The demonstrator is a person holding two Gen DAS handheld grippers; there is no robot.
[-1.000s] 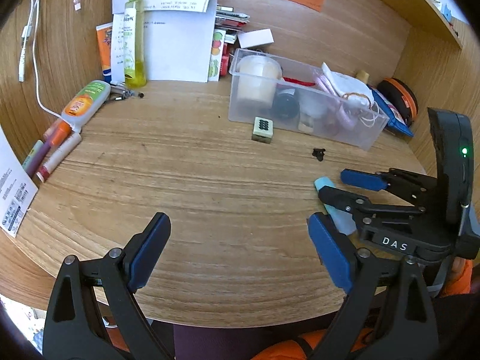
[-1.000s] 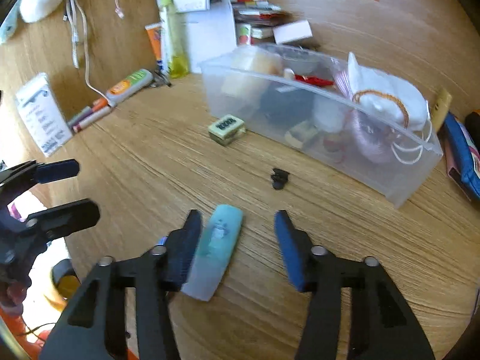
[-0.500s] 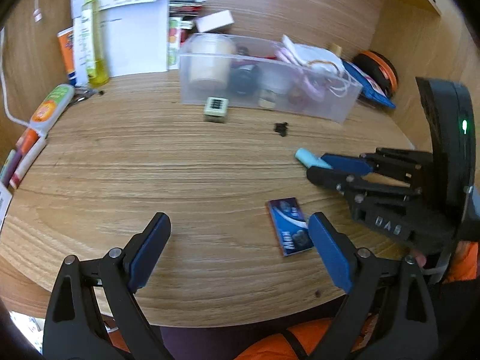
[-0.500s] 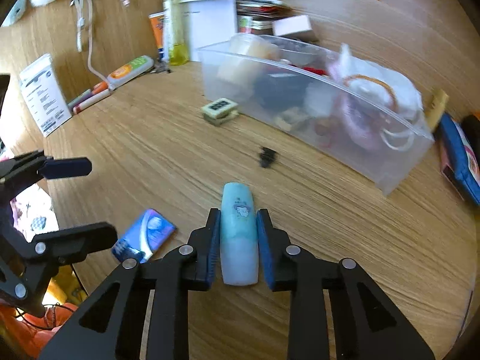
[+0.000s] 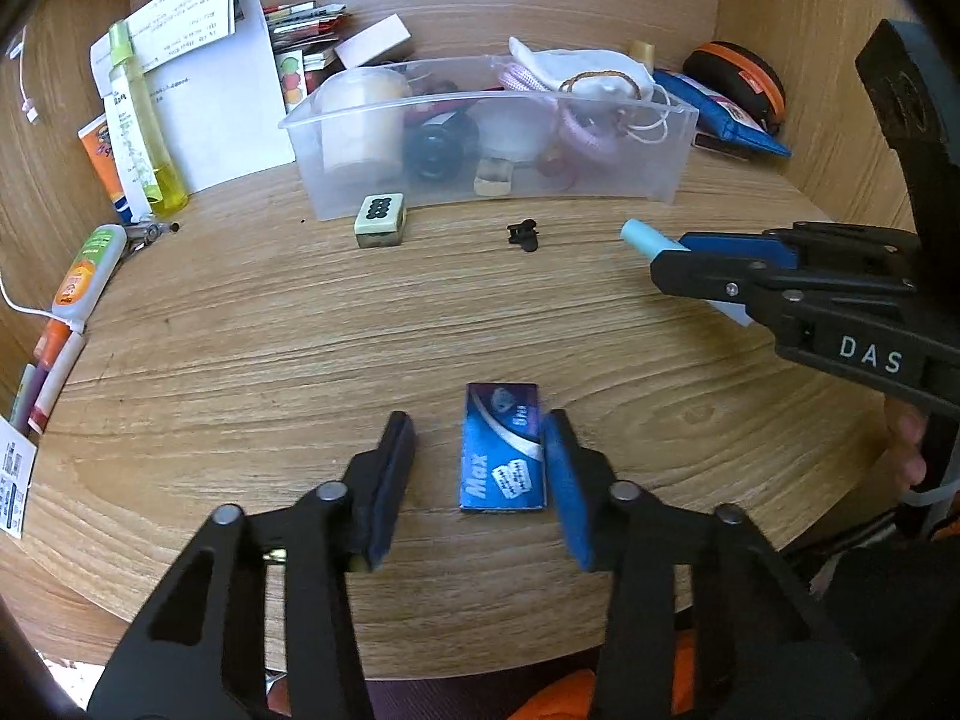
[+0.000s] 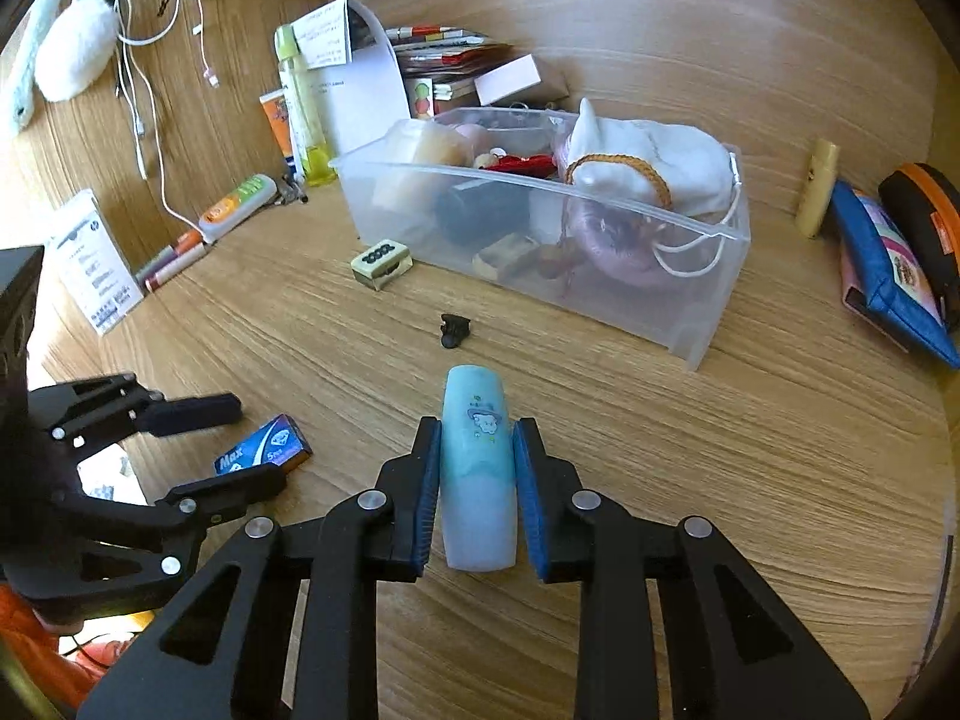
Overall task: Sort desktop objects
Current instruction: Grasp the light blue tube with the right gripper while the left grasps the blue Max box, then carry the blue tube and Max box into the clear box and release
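Light blue tube (image 6: 478, 468) clamped between right gripper (image 6: 477, 495) pads, near the clear bin (image 6: 708, 306). Blue packet (image 5: 503, 449) flat on desk (image 5: 252, 348), between jaws of left gripper (image 5: 477, 480), which is part open, right pad just touching packet edge

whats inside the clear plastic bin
The clear bin holds a white drawstring pouch, a pink ring, a cream tub, a dark round item and something red. Whatever lies beneath the pouch is covered.
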